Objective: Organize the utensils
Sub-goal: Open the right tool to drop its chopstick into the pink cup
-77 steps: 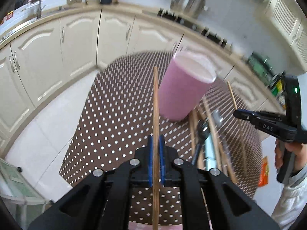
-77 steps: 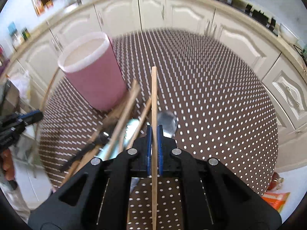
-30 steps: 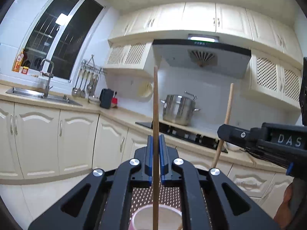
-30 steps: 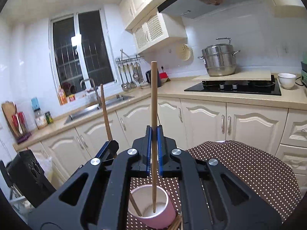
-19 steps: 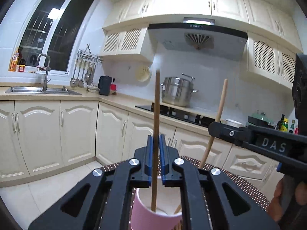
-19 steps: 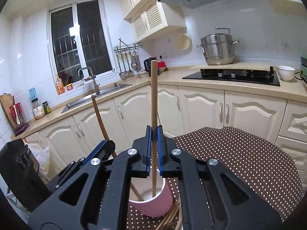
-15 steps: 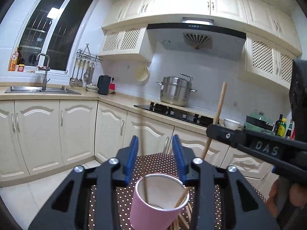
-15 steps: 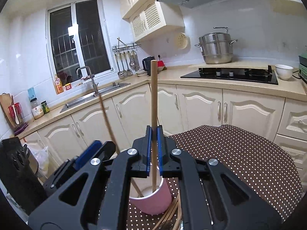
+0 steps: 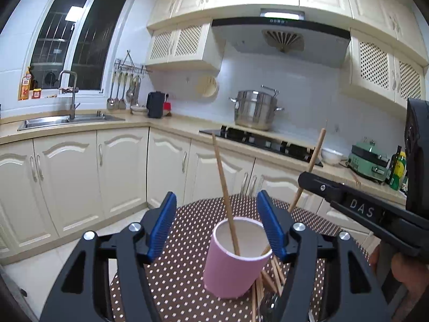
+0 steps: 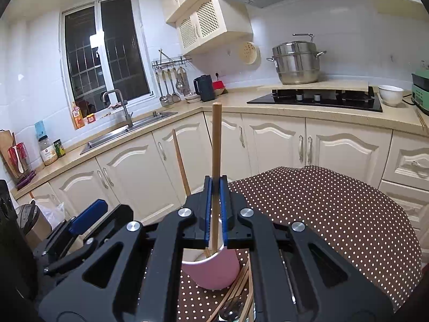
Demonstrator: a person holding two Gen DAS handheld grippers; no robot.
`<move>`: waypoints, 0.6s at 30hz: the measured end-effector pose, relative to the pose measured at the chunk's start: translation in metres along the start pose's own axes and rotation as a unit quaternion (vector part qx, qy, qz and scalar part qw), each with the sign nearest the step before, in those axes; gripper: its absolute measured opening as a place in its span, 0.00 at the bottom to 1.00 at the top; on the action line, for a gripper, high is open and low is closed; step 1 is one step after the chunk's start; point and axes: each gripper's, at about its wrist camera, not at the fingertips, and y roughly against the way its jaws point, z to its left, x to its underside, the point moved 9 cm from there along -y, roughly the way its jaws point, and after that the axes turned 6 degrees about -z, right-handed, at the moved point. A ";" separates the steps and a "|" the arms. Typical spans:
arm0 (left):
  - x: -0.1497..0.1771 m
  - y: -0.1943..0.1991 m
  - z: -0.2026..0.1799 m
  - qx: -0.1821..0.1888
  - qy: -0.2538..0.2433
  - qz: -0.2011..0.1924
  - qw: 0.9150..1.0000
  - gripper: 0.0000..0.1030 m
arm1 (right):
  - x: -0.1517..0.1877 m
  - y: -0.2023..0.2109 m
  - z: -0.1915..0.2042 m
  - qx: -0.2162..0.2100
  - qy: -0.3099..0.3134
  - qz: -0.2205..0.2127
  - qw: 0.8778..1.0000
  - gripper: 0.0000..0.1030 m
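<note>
The pink cup (image 9: pixel 236 257) stands on the dotted tablecloth (image 10: pixel 335 214), with more chopsticks and a spoon lying just beside its base. One chopstick (image 9: pixel 225 196) already leans inside it, free of any grip: the left gripper (image 9: pixel 217 225) has just been opening, and its blue pads now stand wide on either side of the cup without touching stick or rim. The right gripper (image 10: pixel 215 209) is clenched on a second chopstick (image 10: pixel 216 145), held nearly upright, its lower end reaching down into the cup's mouth; whether the tip touches the bottom I cannot tell. To finish this step well, I would lower that stick until it rests inside, then ease the jaws apart slowly, so it settles against the wall instead of tipping the light cup. The left gripper should draw straight back, clear of the rim.
</note>
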 end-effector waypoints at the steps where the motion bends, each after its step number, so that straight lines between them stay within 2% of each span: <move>1: 0.002 0.002 0.001 0.000 0.000 0.007 1.000 0.61 | 0.001 0.000 0.000 0.000 0.001 0.002 1.000 0.07; 3: 0.005 0.003 0.003 0.002 -0.001 0.022 1.000 0.62 | 0.003 0.001 0.001 0.000 -0.001 0.011 1.000 0.08; 5: 0.009 0.006 0.003 0.005 -0.004 0.037 0.999 0.62 | 0.003 0.003 0.000 0.003 -0.005 0.012 1.000 0.24; 6: 0.011 0.007 0.004 0.006 -0.005 0.045 0.999 0.63 | 0.002 0.006 -0.001 0.005 -0.008 0.007 1.000 0.48; 7: 0.013 0.007 0.004 0.007 -0.006 0.052 0.999 0.63 | 0.000 0.010 -0.001 0.005 -0.009 0.000 1.000 0.56; 14: 0.031 0.016 -0.006 0.028 -0.014 0.111 0.993 0.63 | -0.006 0.035 -0.010 0.012 -0.003 -0.004 1.000 0.56; 18: 0.055 0.014 -0.024 0.051 -0.034 0.176 0.982 0.63 | 0.002 0.049 -0.034 0.038 -0.006 0.005 0.999 0.57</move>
